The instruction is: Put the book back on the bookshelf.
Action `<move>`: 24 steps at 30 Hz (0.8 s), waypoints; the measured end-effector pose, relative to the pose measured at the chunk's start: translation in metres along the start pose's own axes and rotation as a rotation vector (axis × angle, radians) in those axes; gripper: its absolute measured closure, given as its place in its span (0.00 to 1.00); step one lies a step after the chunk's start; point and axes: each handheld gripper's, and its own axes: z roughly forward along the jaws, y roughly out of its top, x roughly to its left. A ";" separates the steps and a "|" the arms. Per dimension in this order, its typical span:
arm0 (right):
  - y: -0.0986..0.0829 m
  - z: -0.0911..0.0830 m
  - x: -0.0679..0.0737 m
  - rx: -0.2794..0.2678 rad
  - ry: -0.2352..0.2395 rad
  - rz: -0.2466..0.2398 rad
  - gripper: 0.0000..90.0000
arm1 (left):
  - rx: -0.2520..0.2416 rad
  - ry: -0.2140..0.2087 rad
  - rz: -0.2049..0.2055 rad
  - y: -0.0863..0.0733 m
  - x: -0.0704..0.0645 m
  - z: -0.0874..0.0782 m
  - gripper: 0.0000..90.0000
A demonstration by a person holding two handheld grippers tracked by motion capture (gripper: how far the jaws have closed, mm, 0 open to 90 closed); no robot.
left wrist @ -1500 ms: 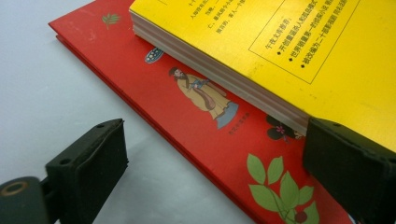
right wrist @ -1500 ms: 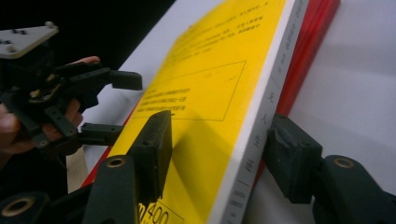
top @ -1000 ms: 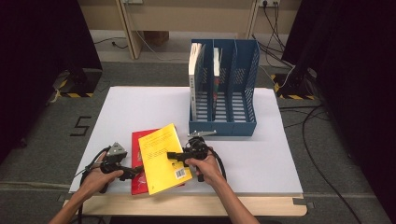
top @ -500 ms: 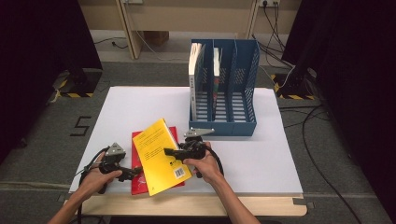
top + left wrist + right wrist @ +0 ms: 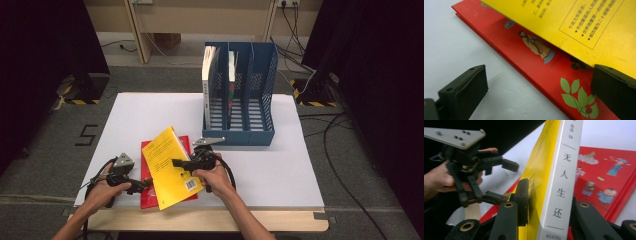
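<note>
Left gripper [image 5: 134, 186]: jaws stood wide apart and held nothing, low over the table [image 5: 150, 110] at the near left edge of the red book [image 5: 146, 200]. In the left gripper view, one jaw sat over bare table and the other over the red cover, under the yellow book's overhang.

Red book: lay flat on the table, left of and nearer than the file rack [image 5: 240, 95], with the yellow book overlapping it.

Yellow book [image 5: 170, 167]: was clamped by its spine in the right gripper, tilted up off the red book. Its long axis ran from near the person toward the rack, leaning left at the far end. The right gripper view showed the white spine [image 5: 561, 182] between the two jaws, one jaw on each cover.

Right gripper [image 5: 181, 163]: was closed on the yellow book, held in the right hand [image 5: 212, 176] just in front of the rack's near left corner.

File rack: stood upright, beyond and to the right of the yellow book. Two books [image 5: 210, 70] stood in its left slots; the right slot [image 5: 260, 85] looked free.

Key relation: the rack lay ahead and right of the right gripper, the nearer one. Judging from this, the book needed to be stood upright, with its spine in line with the slots.
</note>
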 end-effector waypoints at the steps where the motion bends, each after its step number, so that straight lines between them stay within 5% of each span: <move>1: -0.001 0.000 -0.001 -0.004 -0.001 0.001 0.76 | -0.001 -0.001 0.000 0.000 0.000 0.000 0.00; 6: 0.000 -0.002 0.006 -0.029 -0.023 -0.034 0.77 | -0.030 -0.006 0.005 -0.001 0.001 -0.002 0.03; 10: 0.000 -0.006 0.009 -0.086 -0.028 -0.032 0.77 | -0.058 -0.001 -0.014 -0.003 0.010 -0.005 0.20; 17: 0.002 -0.016 0.020 -0.178 -0.023 -0.056 0.78 | -0.079 0.058 -0.090 -0.008 0.033 -0.009 0.16; 24: 0.011 -0.026 0.031 -0.270 -0.032 -0.133 0.78 | -0.049 0.131 -0.049 -0.011 0.035 -0.004 0.15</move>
